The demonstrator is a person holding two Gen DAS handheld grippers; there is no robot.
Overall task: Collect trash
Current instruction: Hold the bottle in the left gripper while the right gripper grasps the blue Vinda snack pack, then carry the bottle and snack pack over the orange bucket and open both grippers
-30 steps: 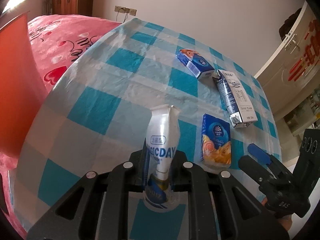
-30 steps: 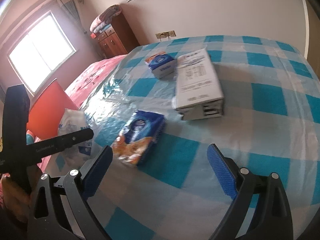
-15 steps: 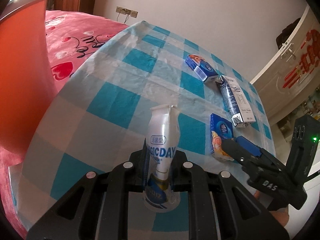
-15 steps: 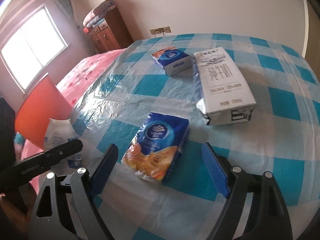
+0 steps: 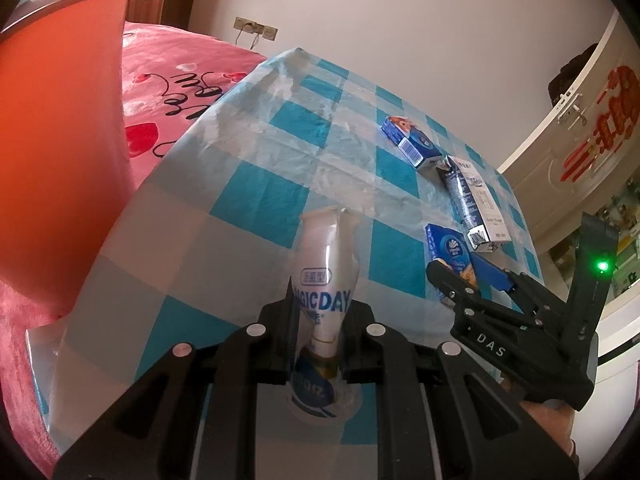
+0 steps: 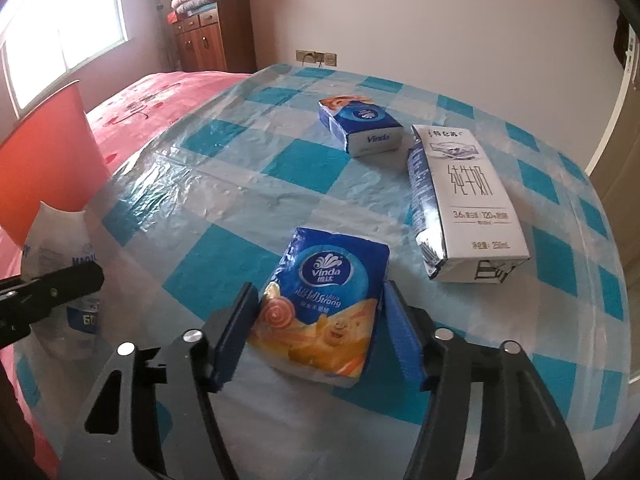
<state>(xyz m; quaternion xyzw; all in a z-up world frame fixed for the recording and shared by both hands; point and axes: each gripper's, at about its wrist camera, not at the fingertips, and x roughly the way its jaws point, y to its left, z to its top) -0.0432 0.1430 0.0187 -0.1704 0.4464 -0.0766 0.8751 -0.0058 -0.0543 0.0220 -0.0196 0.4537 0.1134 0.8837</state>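
Between the blue pads of our right gripper (image 6: 318,334) lies a Vinda tissue pack (image 6: 326,308), flat on the checked tablecloth (image 6: 224,208); the jaws are closing around it, each pad just beside a side of the pack, and we cannot tell whether they press yet. Our left gripper (image 5: 318,332) is clamped tight on a crushed white MAGICDAY bottle (image 5: 325,280), pinching its waist. Beyond the pack, a white milk carton (image 6: 468,204) lies on its side, and further on a small Vinda tissue box (image 6: 360,126). An orange bin (image 5: 56,152) stands left of the table.
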